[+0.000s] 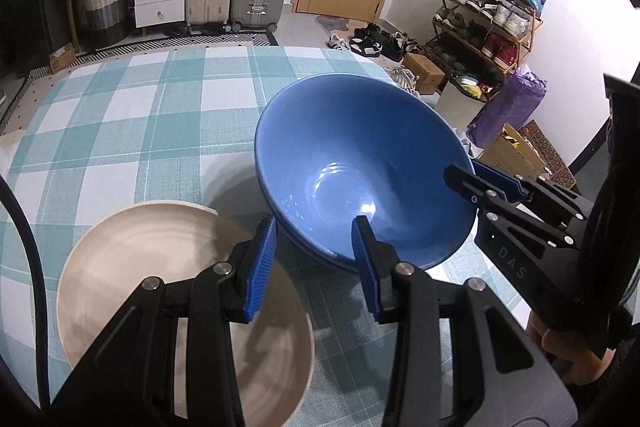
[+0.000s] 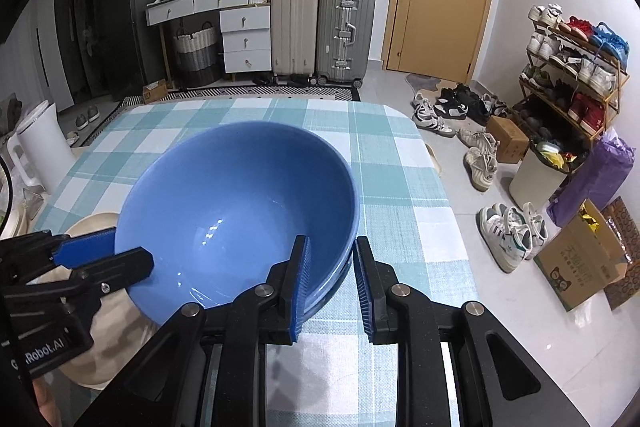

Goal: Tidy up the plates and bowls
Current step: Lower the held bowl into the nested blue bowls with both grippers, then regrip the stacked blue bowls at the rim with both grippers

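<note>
Blue bowl [image 1: 360, 163], near rim hidden behind both grippers' fingers [image 1: 366, 255].

A glossy blue bowl [image 1: 360, 167] stands upright, deep and wide-mouthed, with light glinting off its inner bottom. A second blue rim shows just beneath its near edge, so it seems to sit nested in another blue bowl [image 2: 334, 287], though little of that lower one can be seen. The pair sits on the checked cloth toward the table's right side. At about eight o'clock from the blue bowl, just beside it, lies a cream plate [image 1: 120, 267], round, shallow and matte, flat on the cloth with faint concentric rings on its face. Whether its rim touches the bowl cannot be told.
</note>
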Motion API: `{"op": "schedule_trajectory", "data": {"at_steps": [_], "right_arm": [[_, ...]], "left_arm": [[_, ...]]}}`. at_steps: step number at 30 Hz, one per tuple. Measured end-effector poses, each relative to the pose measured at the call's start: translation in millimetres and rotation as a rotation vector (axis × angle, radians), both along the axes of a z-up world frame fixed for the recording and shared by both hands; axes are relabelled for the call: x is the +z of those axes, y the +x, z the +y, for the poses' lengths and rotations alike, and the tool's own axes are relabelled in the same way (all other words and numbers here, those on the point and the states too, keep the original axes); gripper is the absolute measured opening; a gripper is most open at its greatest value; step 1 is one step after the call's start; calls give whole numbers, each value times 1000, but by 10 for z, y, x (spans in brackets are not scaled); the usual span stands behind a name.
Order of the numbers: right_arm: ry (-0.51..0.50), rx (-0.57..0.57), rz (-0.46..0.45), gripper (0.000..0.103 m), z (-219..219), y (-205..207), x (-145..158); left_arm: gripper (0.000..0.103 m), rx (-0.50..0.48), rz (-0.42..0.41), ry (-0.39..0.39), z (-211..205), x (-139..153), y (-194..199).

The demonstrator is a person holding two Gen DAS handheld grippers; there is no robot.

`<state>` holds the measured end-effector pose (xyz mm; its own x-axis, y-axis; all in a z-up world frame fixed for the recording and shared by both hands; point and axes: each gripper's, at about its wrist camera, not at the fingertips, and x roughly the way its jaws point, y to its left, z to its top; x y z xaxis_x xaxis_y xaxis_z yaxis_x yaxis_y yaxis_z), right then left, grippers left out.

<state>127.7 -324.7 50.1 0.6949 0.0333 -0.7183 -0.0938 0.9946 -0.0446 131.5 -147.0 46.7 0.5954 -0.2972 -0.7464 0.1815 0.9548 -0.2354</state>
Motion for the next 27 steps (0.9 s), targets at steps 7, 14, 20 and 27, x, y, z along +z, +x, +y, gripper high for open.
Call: {"op": "schedule_trajectory", "data": {"at_steps": [7, 14, 20, 27], "right_arm": [[29, 14, 7, 24, -82, 4, -33], [128, -27, 7, 48, -362, 7, -9], [235, -45, 16, 69, -538, 1, -66], [374, -48, -1, 99, -569, 21, -149]], "left_arm": [[52, 18, 22, -47, 169, -60, 82], [83, 57, -11, -66, 420, 14, 155], [103, 101, 6, -147, 592, -63, 313], [102, 121, 55, -233, 610, -253, 471]]}}
